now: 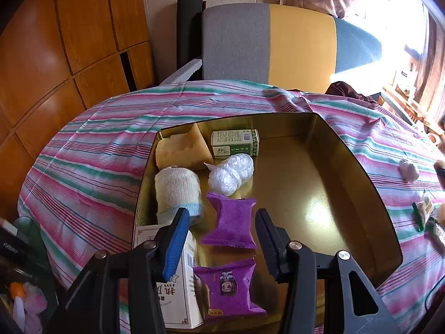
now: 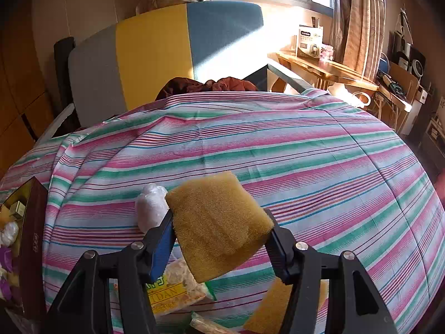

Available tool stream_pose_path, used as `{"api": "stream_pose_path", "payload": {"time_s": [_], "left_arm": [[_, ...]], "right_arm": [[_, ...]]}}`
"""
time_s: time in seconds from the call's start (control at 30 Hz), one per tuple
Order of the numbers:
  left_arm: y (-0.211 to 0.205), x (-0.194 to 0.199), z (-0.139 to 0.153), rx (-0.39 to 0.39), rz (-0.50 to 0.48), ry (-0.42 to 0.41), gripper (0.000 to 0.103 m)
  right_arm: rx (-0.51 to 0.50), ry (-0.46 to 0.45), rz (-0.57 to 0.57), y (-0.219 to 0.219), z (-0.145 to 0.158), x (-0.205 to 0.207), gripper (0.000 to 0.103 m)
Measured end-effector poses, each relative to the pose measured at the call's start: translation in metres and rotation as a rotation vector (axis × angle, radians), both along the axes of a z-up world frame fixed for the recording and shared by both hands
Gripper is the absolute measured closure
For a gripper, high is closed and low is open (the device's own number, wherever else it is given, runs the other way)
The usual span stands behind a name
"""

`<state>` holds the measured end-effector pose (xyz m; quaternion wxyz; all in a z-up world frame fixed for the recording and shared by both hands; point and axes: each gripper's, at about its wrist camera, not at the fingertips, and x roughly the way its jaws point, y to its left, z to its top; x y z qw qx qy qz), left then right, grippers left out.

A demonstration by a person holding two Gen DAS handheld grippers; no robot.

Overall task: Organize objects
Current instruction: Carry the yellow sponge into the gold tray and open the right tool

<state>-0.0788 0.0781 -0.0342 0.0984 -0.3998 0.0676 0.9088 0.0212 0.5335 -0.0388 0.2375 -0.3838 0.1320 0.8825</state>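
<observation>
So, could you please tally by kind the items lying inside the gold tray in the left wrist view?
Purple snack packets: 2
Small green and white carton: 1
Yellow sponge wedge: 1
White cloth roll with blue edge: 1
Clear crumpled plastic bundle: 1
White printed box: 1
Total: 7, all in the gold tray.

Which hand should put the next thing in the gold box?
The right. The right gripper already grips a yellow sponge above the striped cloth. The left gripper hangs open and empty over the gold box.
</observation>
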Motion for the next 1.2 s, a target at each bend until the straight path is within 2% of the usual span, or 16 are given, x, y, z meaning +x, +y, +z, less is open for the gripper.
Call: {"api": "stream_pose_path", "payload": {"time_s": [0.27,0.63,0.77,0.9,1.1,1.2], "left_arm": [[-0.008,0.012,0.006,0.029,-0.004,0.013,0.053],[-0.026,0.019,0.01,0.082,0.014,0.016,0.053],[-0.04,0.02,0.01,0.108,0.042,0.019,0.052],[-0.06,0.02,0.014,0.133,0.081,0.027,0.05],[-0.088,0.028,0.018,0.147,0.121,0.041,0.047],[-0.097,0.03,0.016,0.147,0.136,0.039,0.046]], "right_arm": [[0.012,0.007,0.187,-0.065,0.021,-0.013,0.043],[0.017,0.007,0.595,-0.228,0.043,-0.039,0.043],[0.006,-0.046,0.713,-0.283,0.031,-0.052,0.043],[-0.009,-0.125,0.789,-0.328,0.004,-0.065,0.041],[-0.057,-0.234,0.857,-0.37,-0.035,-0.076,0.037],[-0.122,-0.237,0.889,-0.383,-0.042,-0.073,0.035]]}}
